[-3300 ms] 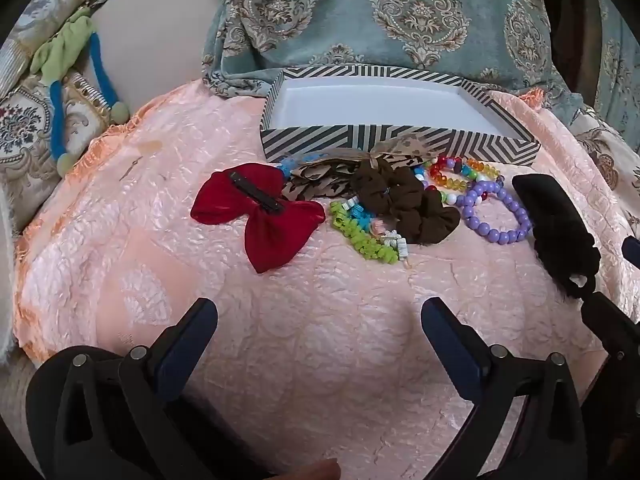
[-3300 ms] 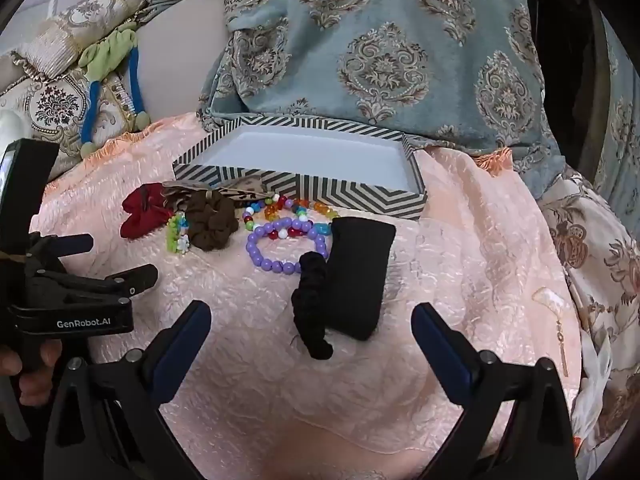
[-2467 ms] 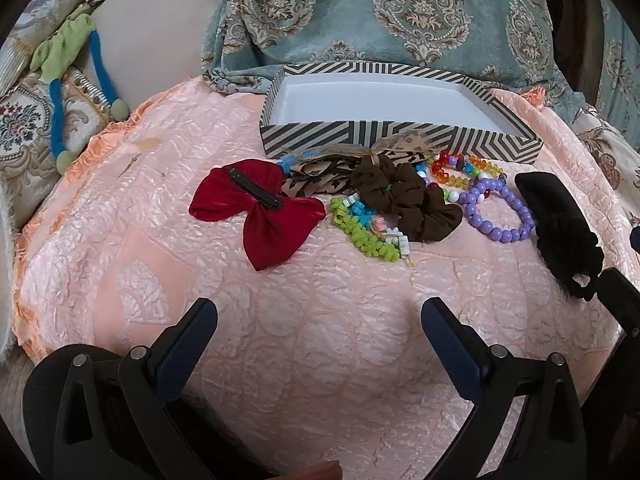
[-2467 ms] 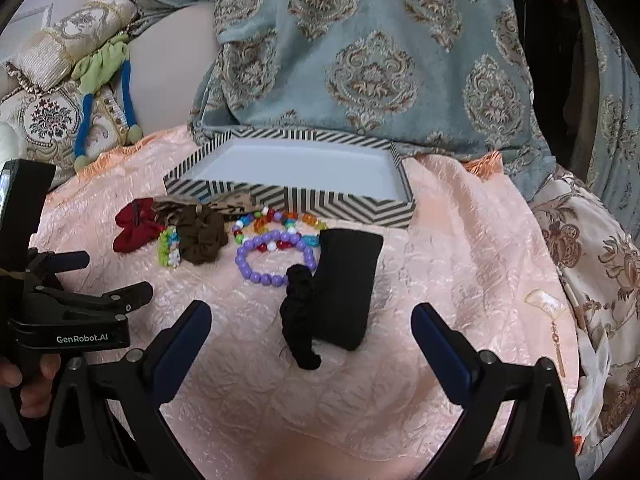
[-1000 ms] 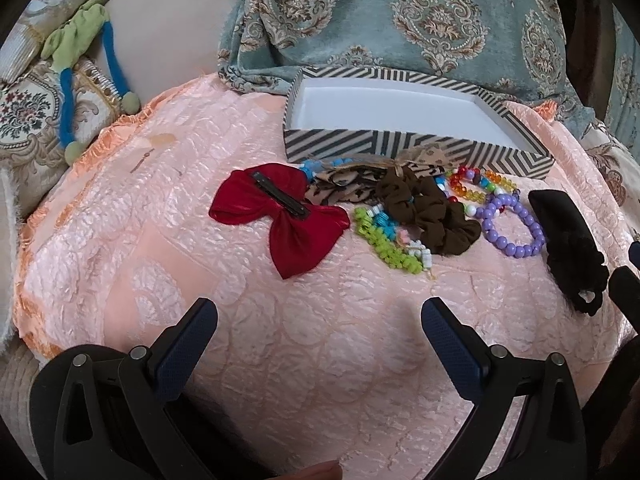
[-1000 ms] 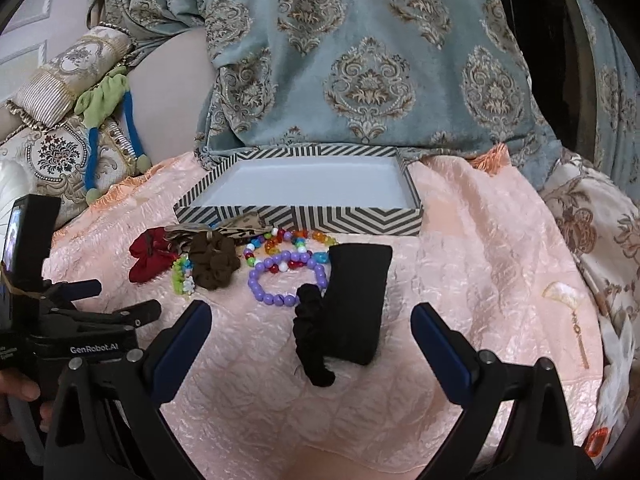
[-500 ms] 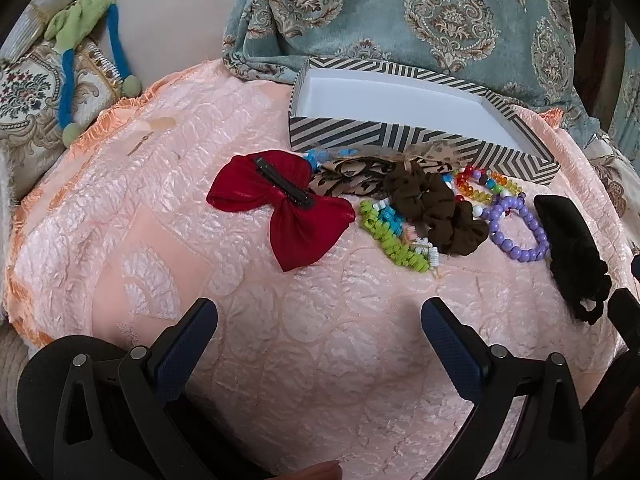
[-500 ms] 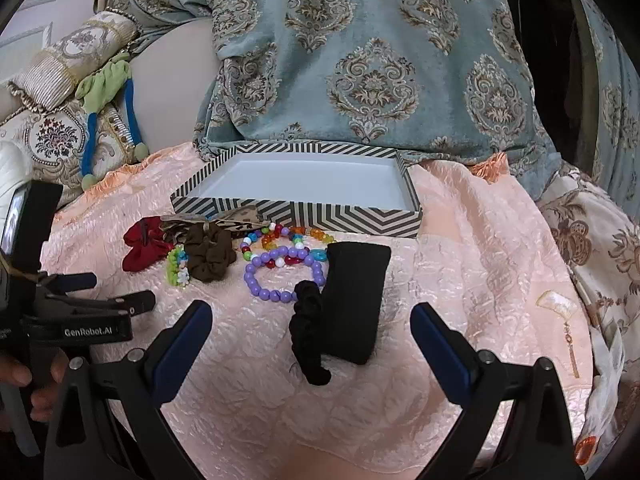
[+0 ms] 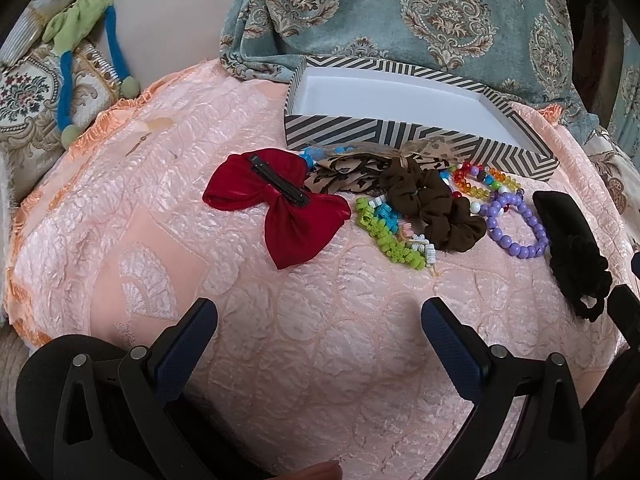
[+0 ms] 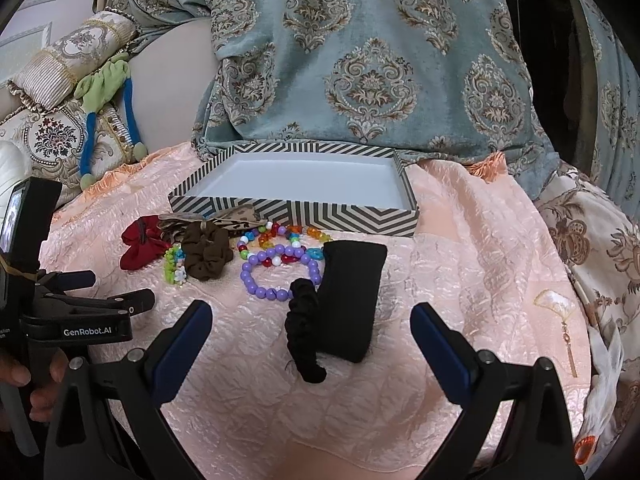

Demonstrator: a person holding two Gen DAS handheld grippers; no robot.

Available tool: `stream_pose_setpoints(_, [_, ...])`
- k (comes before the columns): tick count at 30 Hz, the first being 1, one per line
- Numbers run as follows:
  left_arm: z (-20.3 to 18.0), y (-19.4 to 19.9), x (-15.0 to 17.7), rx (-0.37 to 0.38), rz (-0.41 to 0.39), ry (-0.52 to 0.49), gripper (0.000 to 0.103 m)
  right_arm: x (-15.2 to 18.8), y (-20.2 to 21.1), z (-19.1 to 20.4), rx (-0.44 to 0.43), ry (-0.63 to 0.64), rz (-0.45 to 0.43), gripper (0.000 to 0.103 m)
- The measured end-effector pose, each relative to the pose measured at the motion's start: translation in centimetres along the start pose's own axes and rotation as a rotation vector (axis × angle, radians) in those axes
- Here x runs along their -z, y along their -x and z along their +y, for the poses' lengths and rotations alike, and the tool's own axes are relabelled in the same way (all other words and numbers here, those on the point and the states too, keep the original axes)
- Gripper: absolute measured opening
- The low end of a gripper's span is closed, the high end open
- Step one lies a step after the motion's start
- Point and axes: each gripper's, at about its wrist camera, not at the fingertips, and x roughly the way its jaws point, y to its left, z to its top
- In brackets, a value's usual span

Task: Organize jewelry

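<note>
Left tool shifted left; both tools gape empty; black scrunchie before right tool.

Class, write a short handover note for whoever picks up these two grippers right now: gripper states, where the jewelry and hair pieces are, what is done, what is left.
Left gripper: open, holding nothing, low over the peach bedspread.
Right gripper: open, holding nothing, facing the black scrunchie and black pouch.
Striped box: nothing in it.
In front of it, all on the bedspread: red bow clip, patterned bow, green coil band, brown scrunchie, multicolour bead bracelet, purple bead bracelet.
Done: nothing boxed.
Left: move every piece into the box.
</note>
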Motion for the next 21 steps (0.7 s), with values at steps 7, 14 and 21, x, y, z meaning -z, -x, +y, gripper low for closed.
stream_pose_setpoints(7, [-0.03, 0.02, 0.05, 0.002, 0.001, -0.001, 0.090, 0.01, -0.08, 0.07, 0.004, 0.003, 0.006, 0.101])
stream_pose_setpoints(14, [-0.14, -0.03, 0.06, 0.001, 0.002, -0.001, 0.090, 0.01, -0.08, 0.11, 0.004, 0.005, 0.007, 0.101])
stream_pose_setpoints(21, [-0.16, -0.09, 0.09, 0.002, 0.003, 0.000, 0.090, 0.05, -0.18, 0.09, 0.005, 0.008, 0.010, 0.101])
